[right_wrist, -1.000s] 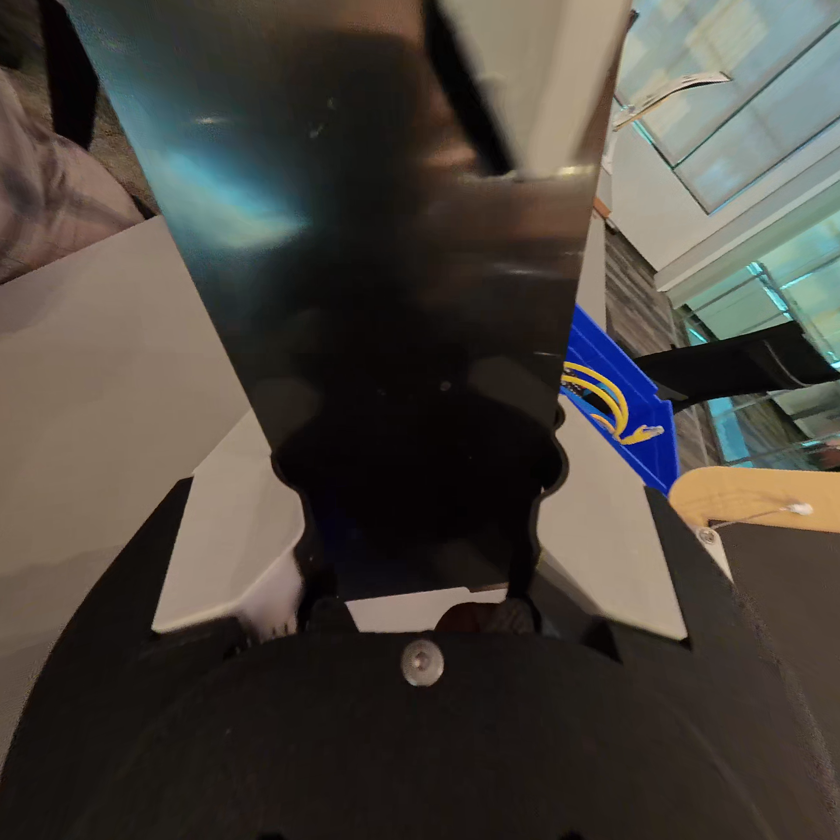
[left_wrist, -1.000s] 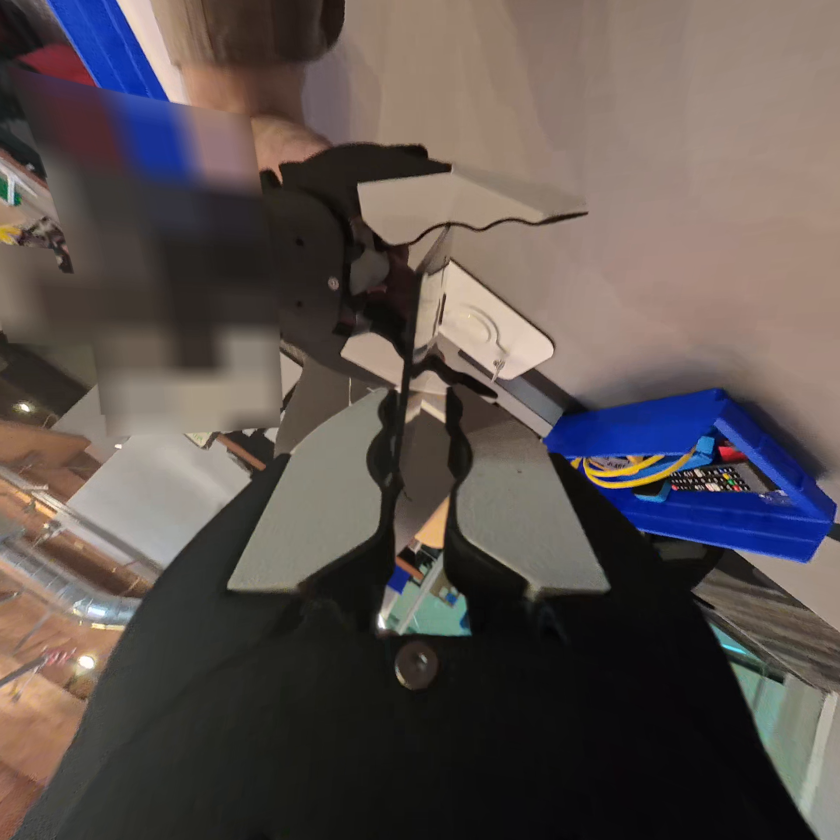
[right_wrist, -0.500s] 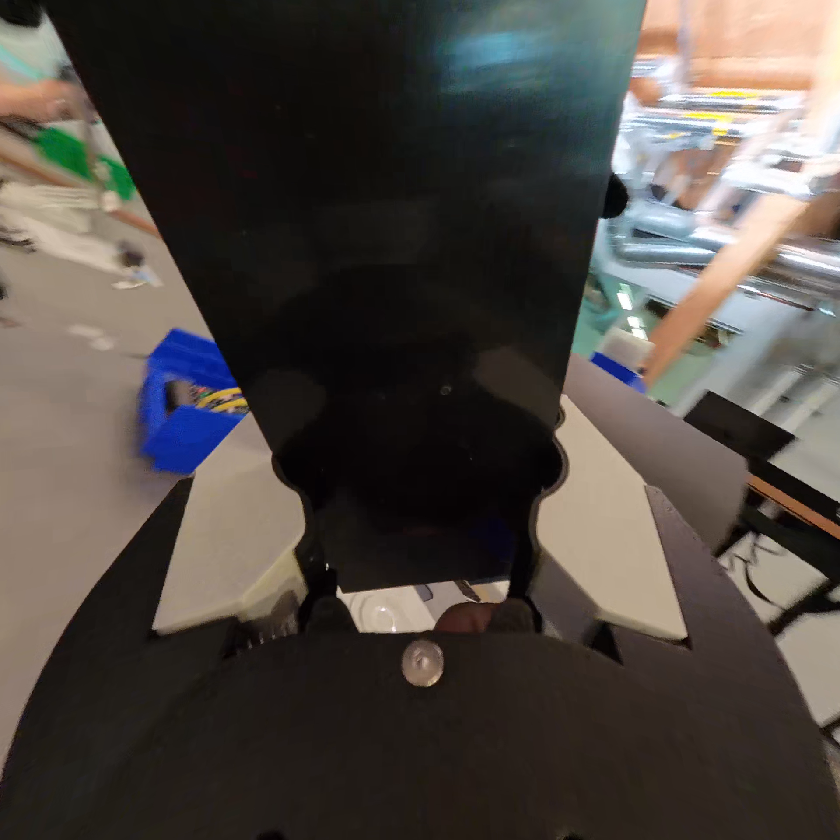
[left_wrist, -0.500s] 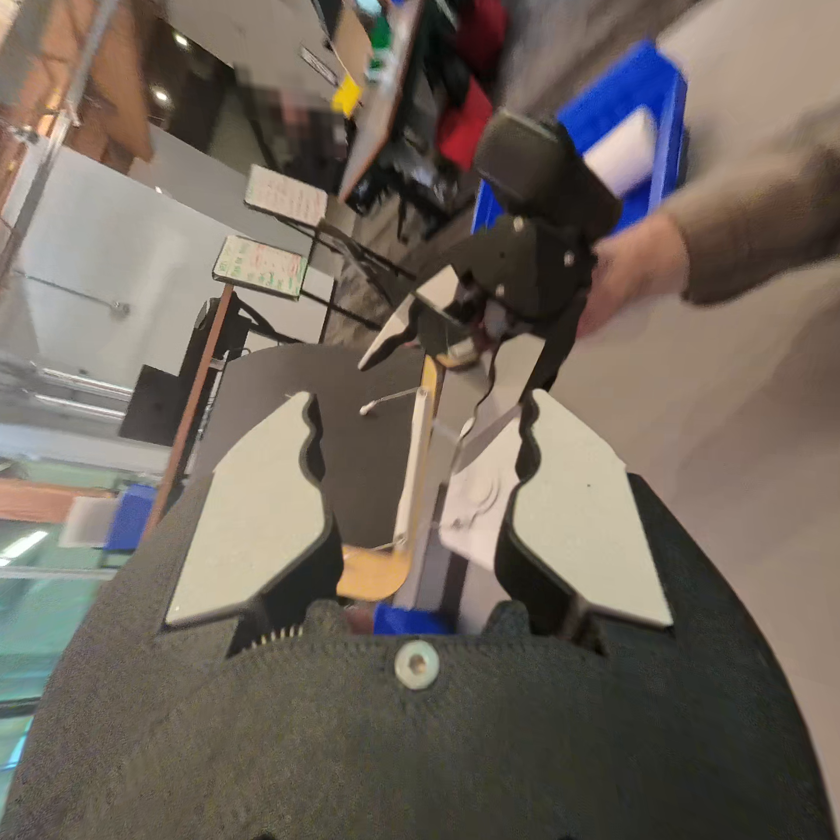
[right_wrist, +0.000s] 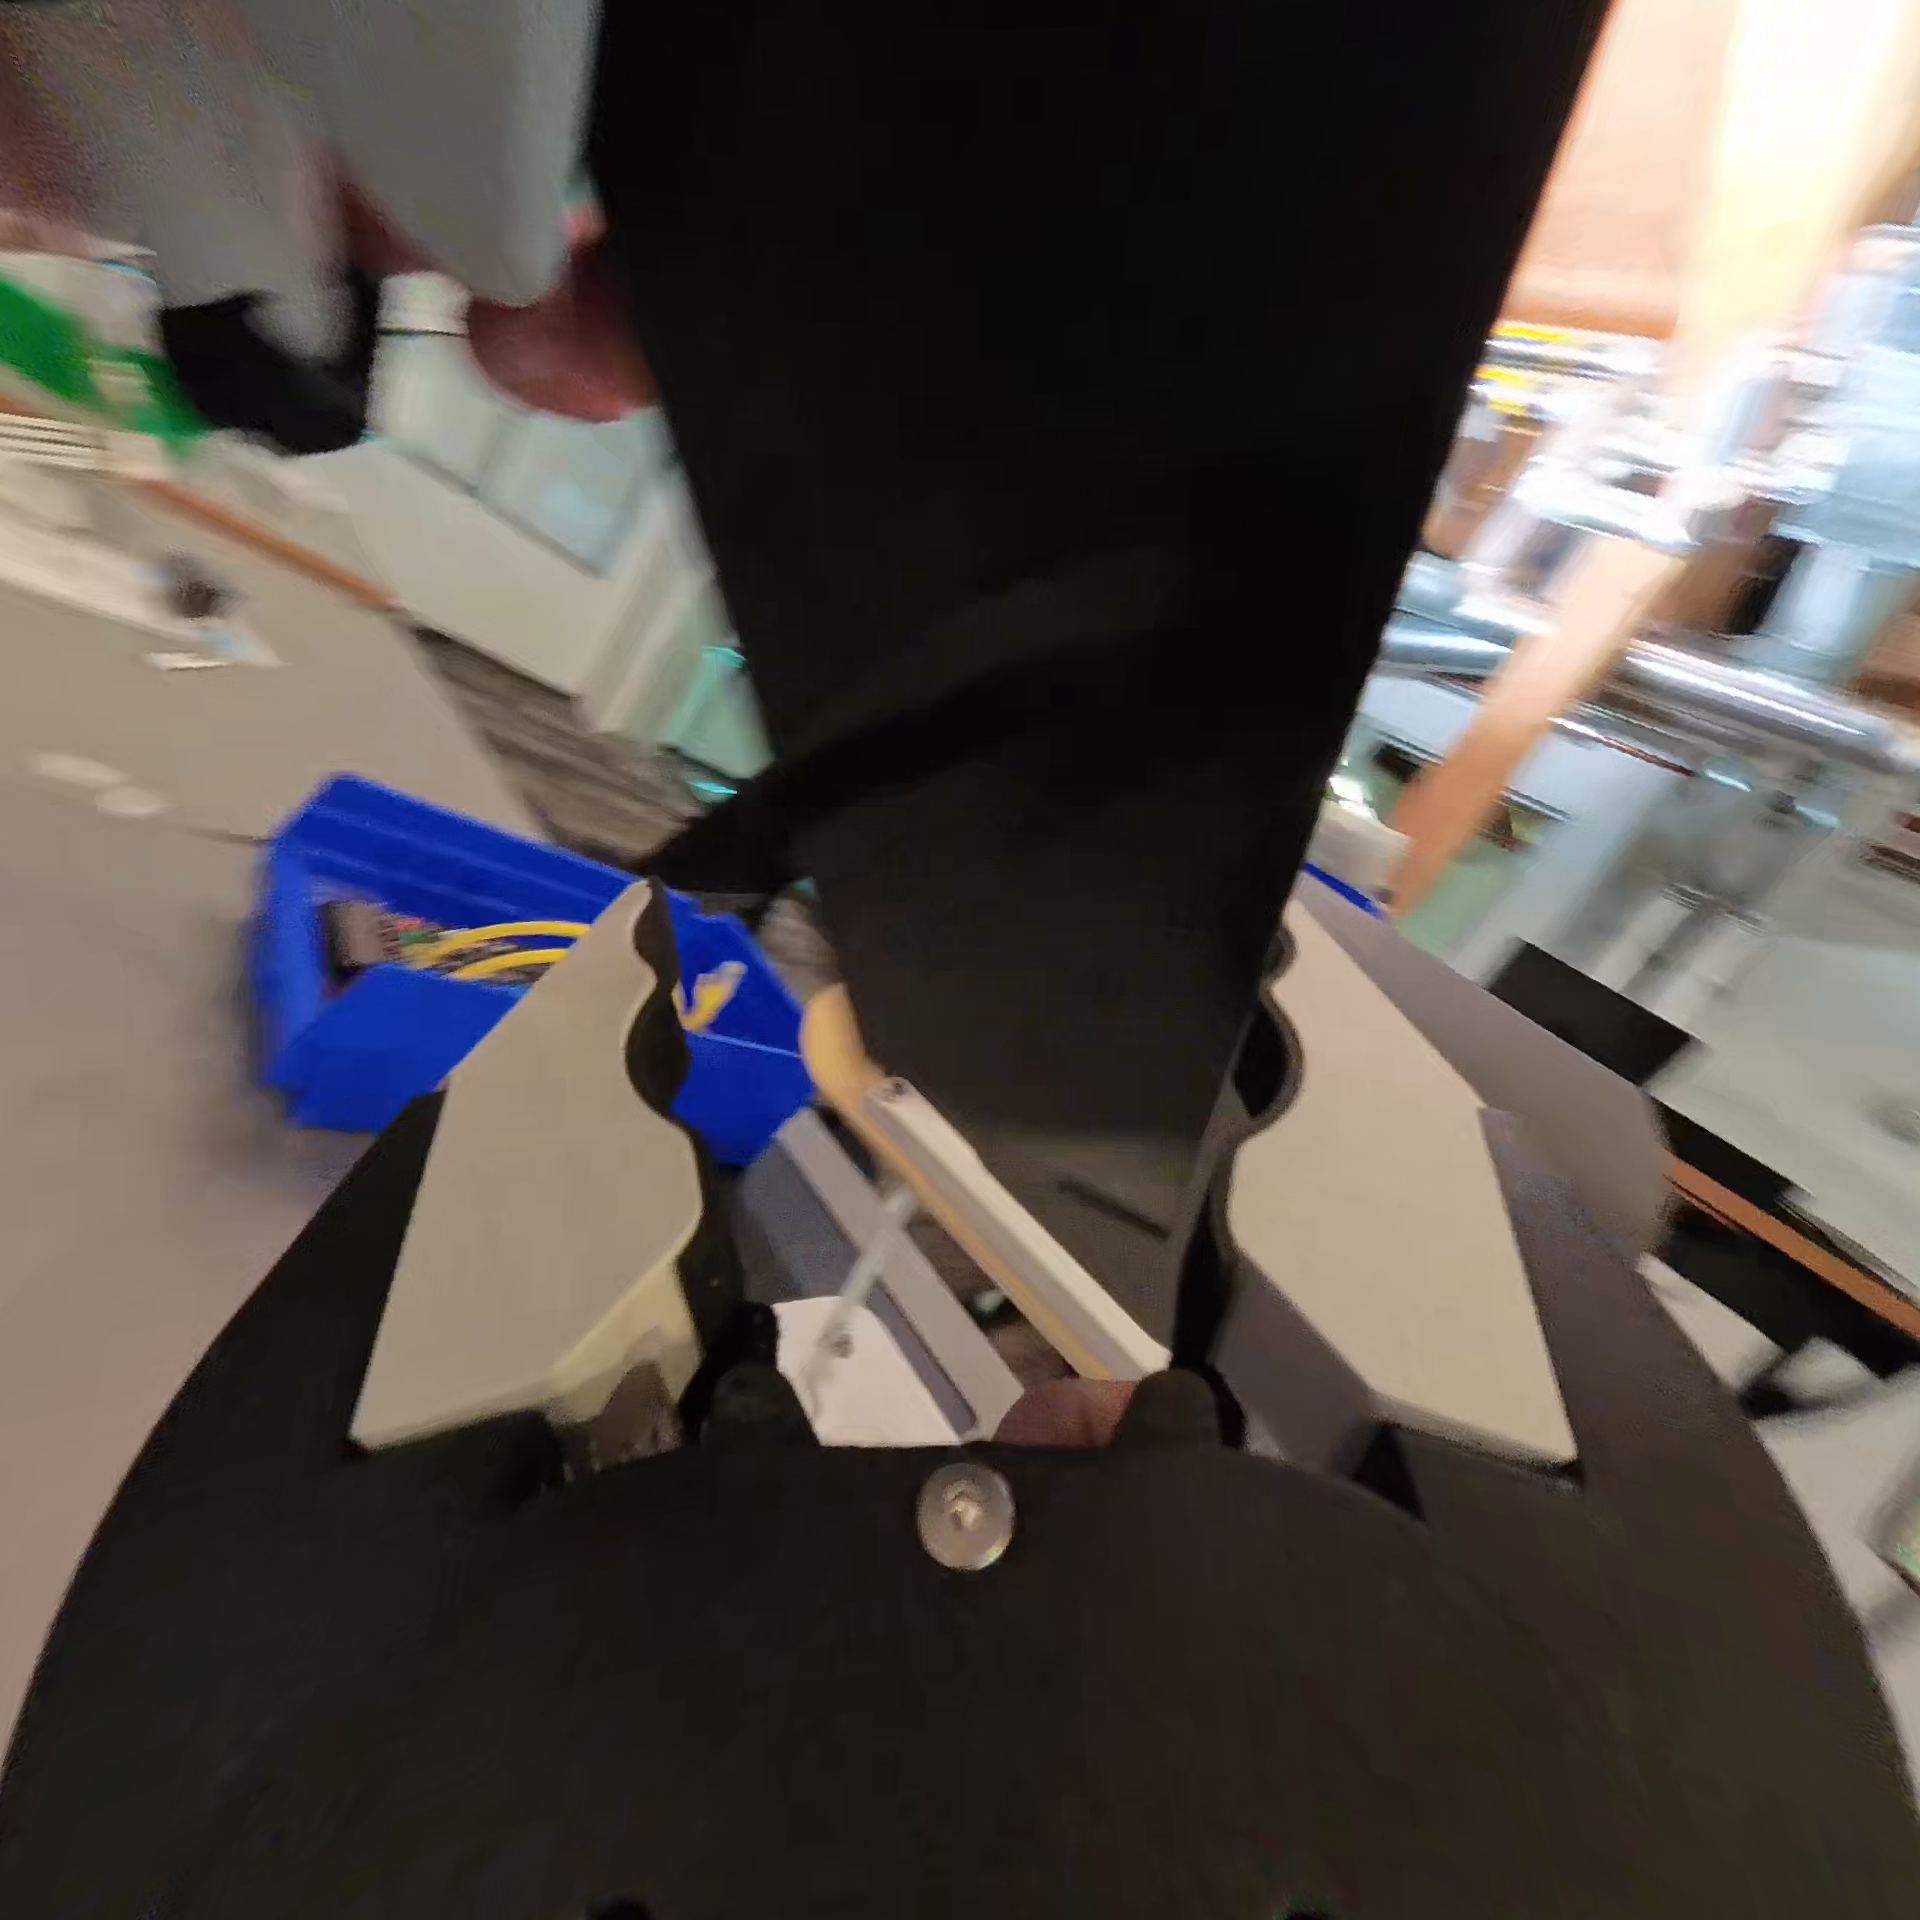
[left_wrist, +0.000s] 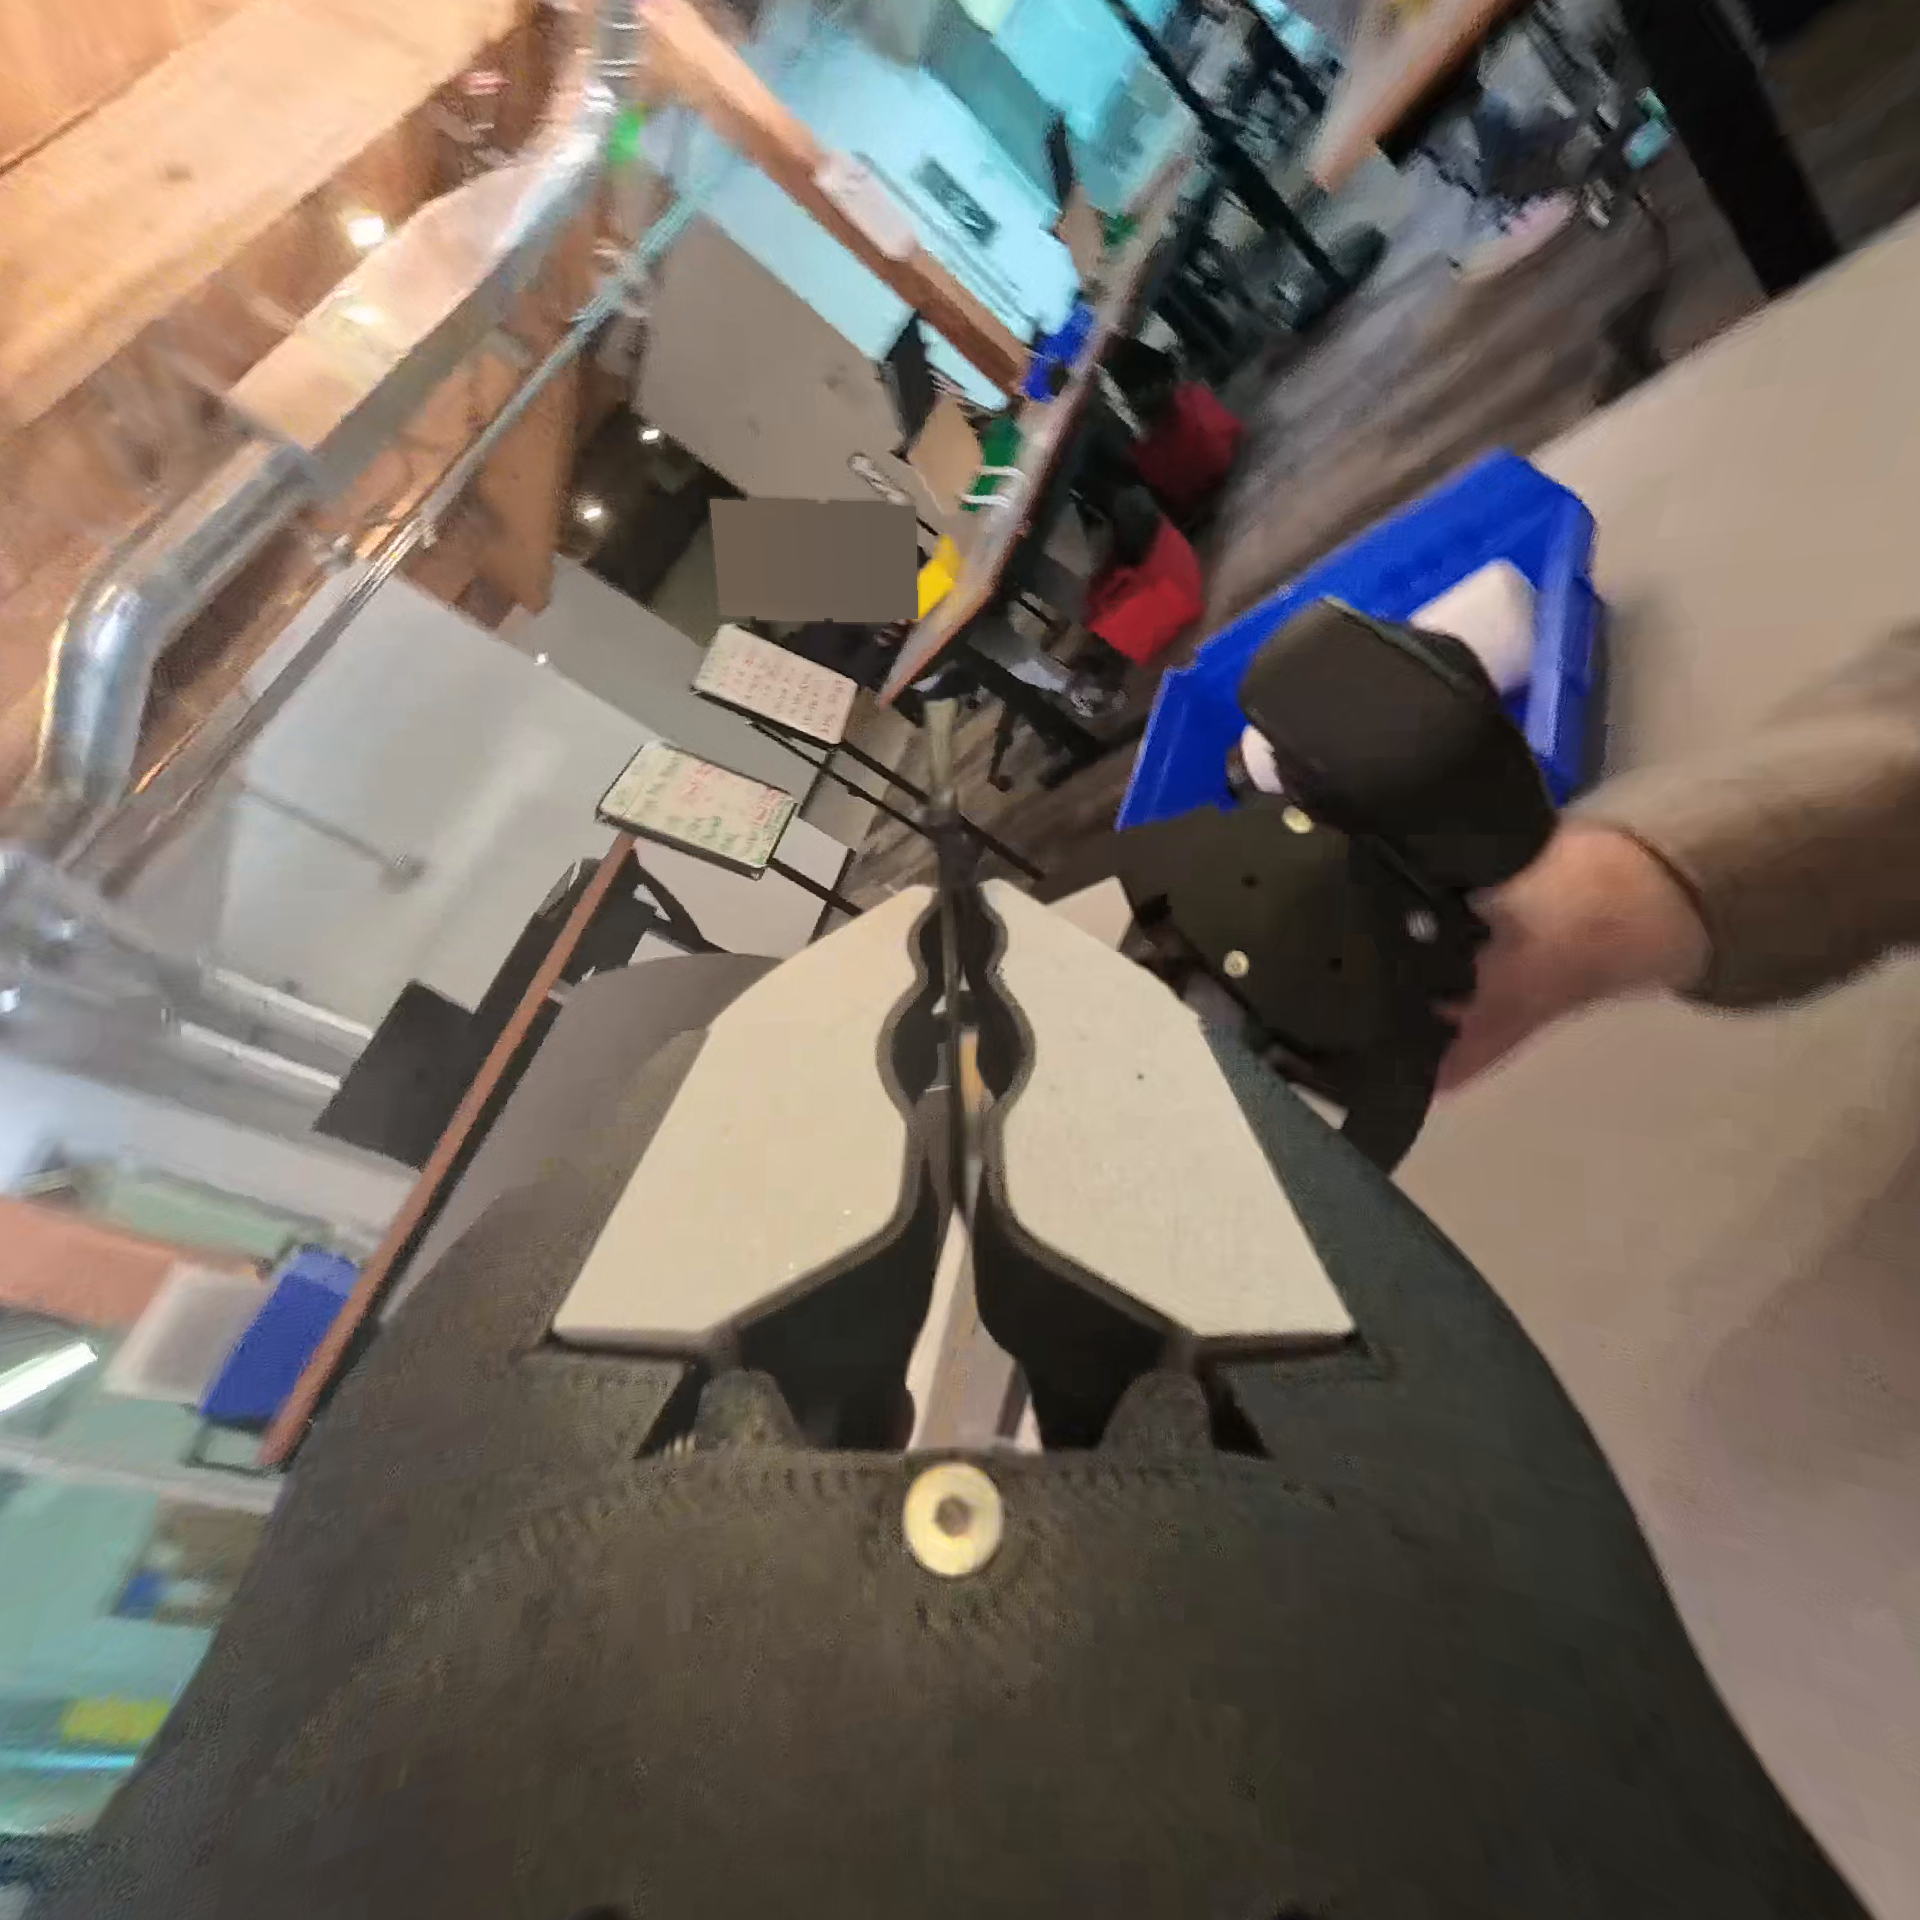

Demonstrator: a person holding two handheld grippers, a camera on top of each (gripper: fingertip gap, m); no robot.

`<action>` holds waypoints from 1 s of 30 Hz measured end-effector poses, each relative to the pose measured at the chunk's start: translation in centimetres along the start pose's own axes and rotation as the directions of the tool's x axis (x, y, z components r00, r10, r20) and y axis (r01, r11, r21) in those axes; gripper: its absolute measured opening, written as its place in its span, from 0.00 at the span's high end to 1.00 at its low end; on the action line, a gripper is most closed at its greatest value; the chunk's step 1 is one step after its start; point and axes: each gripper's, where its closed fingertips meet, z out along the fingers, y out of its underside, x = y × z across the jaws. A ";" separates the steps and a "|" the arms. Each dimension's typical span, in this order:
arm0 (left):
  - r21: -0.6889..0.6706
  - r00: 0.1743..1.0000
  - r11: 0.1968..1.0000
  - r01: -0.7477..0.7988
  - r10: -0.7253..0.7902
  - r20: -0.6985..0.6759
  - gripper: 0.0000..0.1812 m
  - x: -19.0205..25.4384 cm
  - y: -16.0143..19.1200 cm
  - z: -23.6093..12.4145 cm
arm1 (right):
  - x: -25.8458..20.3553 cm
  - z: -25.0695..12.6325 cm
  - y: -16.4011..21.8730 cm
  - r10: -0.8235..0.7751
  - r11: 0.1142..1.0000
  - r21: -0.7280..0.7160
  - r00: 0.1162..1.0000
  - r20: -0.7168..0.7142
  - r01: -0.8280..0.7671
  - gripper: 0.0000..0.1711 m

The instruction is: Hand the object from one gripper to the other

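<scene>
While the left gripper [left_wrist: 956, 997] pinches the thin black sheet [right_wrist: 1039, 520] edge-on, the right gripper [right_wrist: 966, 1122] stands spread, the sheet resting against one finger only — released, by my judgement. Best to draw the right gripper straight back, without twisting the sheet.

L gripper [left_wrist: 954, 997] is pinching a thin sheet [left_wrist: 948, 852] edge-on betw. its jaws. R gripper [left_wrist: 1340, 883] is sitting to its right, w/ a bin [left_wrist: 1382, 582] behind it on the worktop [left_wrist: 1714, 1299]. In R wrist view, sheet [right_wrist: 1039, 520] is standing betw. spread jaws, touching the right one; another bin [right_wrist: 416, 1029] is lying left, behind.
</scene>
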 end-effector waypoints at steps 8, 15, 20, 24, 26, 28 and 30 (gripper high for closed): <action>0.026 0.753 0.841 -0.540 0.496 -0.433 0.99 4.4 -0.5 -3.1 | -3.5 -4.0 -2.2 -0.007 0.997 0.071 0.881 0.474 -0.030 0.45; -0.091 0.768 0.819 -0.566 0.484 -0.420 0.99 3.8 -0.5 -2.3 | -1.5 -3.8 -4.4 -0.353 0.934 0.132 0.910 0.217 0.331 0.83; -0.133 0.761 0.799 -0.586 0.485 -0.431 0.99 4.2 -0.3 -1.5 | -0.4 -3.3 -4.8 -0.447 0.894 0.074 0.888 0.106 0.441 1.00; -0.160 0.794 0.796 -0.583 0.516 -0.322 0.92 2.3 -1.5 -0.7 | 1.5 -3.7 -5.1 -0.329 0.941 0.107 0.941 0.074 0.321 1.00; -0.166 0.822 0.816 -0.554 0.504 -0.264 0.72 1.0 -2.3 -0.8 | 2.9 -4.0 -5.3 -0.218 0.968 0.135 0.975 0.050 0.210 1.00; -0.214 0.881 0.856 -0.471 0.442 -0.170 0.59 -1.1 -2.5 -1.2 | 4.6 -4.3 -5.6 -0.047 0.982 0.187 0.998 0.038 0.039 1.00; -0.198 0.927 0.906 -0.374 0.373 -0.039 0.57 -3.1 -2.7 -1.6 | 6.4 -4.8 -6.2 0.230 0.929 0.278 0.970 0.081 -0.243 1.00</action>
